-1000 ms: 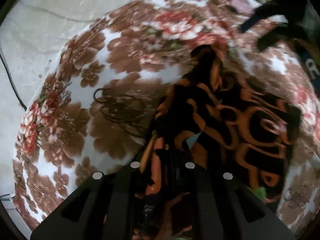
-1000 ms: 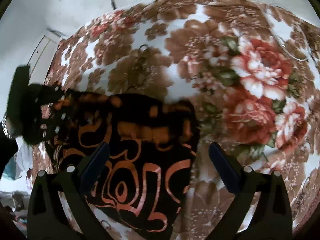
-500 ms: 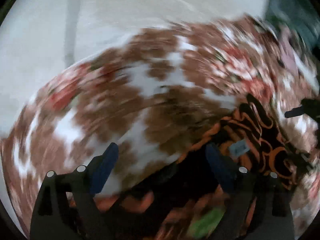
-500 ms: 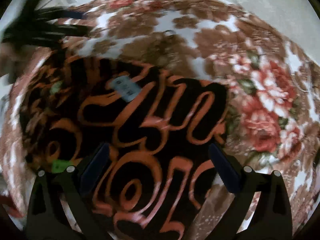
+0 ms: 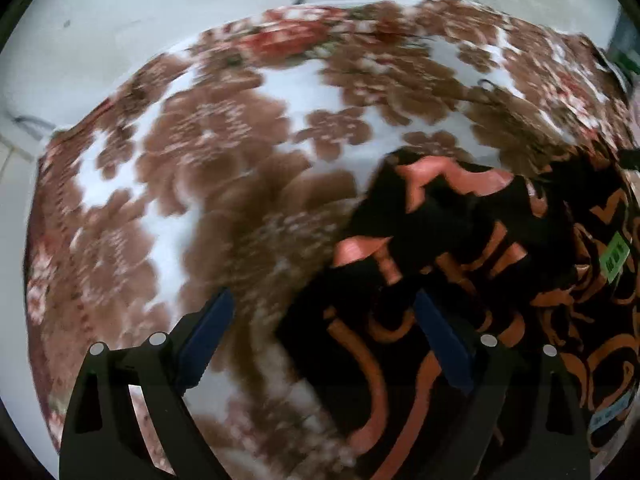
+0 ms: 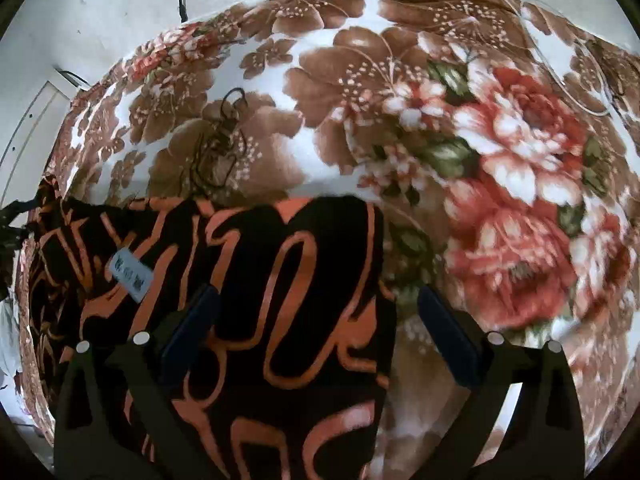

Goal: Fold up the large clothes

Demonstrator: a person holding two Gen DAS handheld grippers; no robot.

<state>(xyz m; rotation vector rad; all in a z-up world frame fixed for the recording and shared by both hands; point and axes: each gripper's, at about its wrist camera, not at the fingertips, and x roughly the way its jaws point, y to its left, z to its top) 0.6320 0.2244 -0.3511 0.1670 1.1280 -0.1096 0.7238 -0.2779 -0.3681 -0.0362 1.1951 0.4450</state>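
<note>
With both the left gripper [image 5: 322, 330] and right gripper [image 6: 318, 326] spread wide and empty above the black garment with orange swirls [image 6: 256, 300] (lying on the brown floral blanket [image 6: 500, 168]), you should pinch matching corners before folding evenly.

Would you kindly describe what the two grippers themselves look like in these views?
Both match. The left gripper and right gripper each have matte black angular frames with triangular cutouts, two dark blue flat finger pads, and small round silver screw heads on each side. No cables, markings or sleeves show.
</note>
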